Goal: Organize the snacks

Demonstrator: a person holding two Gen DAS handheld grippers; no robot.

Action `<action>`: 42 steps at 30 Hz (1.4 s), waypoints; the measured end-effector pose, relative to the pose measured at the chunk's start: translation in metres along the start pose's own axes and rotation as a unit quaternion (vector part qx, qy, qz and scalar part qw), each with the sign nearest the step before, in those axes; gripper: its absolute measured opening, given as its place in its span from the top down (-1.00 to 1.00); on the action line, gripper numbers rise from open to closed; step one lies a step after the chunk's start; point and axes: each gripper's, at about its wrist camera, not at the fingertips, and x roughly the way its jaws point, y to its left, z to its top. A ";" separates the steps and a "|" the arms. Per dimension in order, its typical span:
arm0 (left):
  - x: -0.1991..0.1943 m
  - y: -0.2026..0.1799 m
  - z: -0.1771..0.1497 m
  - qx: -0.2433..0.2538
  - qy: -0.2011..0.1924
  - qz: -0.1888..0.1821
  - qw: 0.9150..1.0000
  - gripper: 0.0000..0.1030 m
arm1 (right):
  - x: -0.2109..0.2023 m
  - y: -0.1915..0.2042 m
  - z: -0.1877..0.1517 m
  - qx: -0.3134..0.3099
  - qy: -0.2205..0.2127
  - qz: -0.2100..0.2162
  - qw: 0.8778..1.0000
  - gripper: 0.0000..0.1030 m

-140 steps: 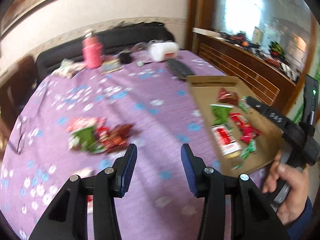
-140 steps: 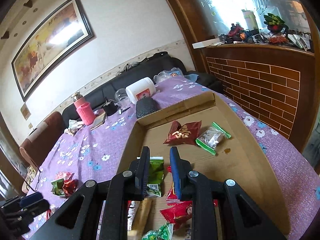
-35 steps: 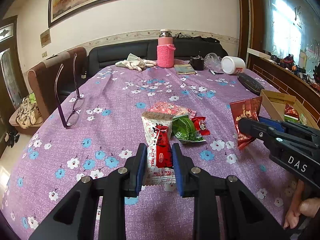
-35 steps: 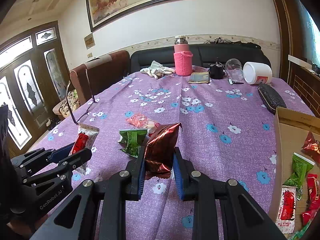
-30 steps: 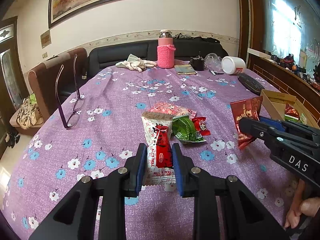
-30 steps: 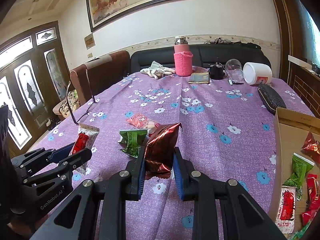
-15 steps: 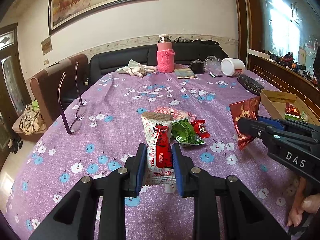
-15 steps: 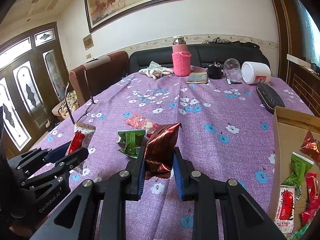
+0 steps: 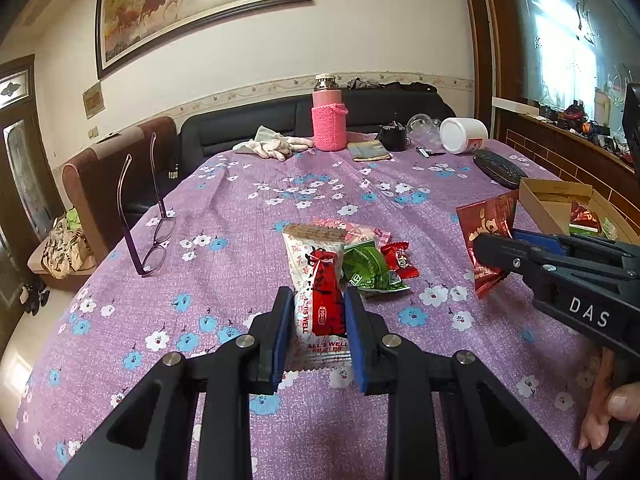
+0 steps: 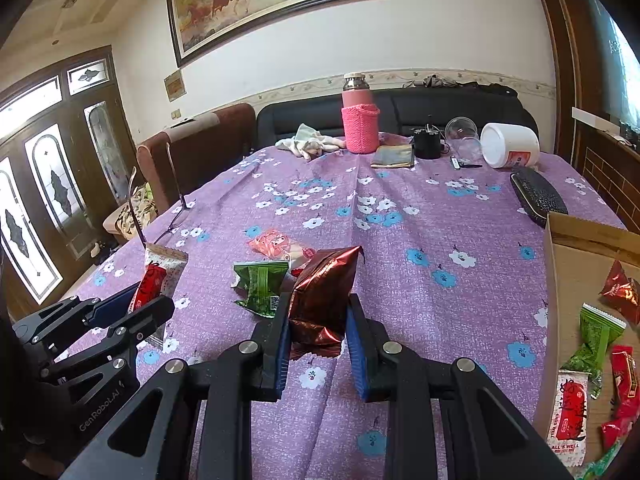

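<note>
Since the last check nothing shifts: left gripper [image 9: 316, 332] stays clamped on white-and-red foil snack packet [image 9: 318, 292], right gripper [image 10: 316, 340] on crinkled dark-red foil pouch [image 10: 324, 296]; brown cardboard box [image 10: 576, 256] at 3 o'clock awaits both.

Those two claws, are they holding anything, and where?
Left claw pinches a white-and-red snack packet near its lower end; right claw pinches a dark red foil packet near its bottom.

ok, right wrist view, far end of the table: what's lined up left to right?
White cloth → pink-sleeved flask → folded paper → black cup → clear cup → white jar on its side.
</note>
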 end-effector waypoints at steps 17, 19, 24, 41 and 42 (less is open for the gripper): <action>0.000 -0.001 0.000 0.001 -0.002 -0.001 1.000 0.51 | -0.003 -0.007 0.002 0.014 -0.005 -0.009 1.000 0.47; -0.001 -0.001 0.001 0.001 -0.004 -0.002 1.000 0.51 | -0.004 -0.010 0.003 0.019 -0.007 -0.010 1.000 0.47; -0.004 0.000 0.003 -0.002 -0.012 -0.009 1.000 0.51 | -0.007 -0.015 0.003 0.029 -0.012 -0.015 0.999 0.47; -0.020 0.015 0.007 -0.051 -0.047 -0.085 0.994 0.51 | -0.019 -0.042 0.007 0.074 -0.032 -0.031 0.996 0.48; -0.021 0.017 0.007 -0.056 -0.049 -0.087 0.993 0.51 | -0.021 -0.044 0.008 0.077 -0.034 -0.031 0.996 0.48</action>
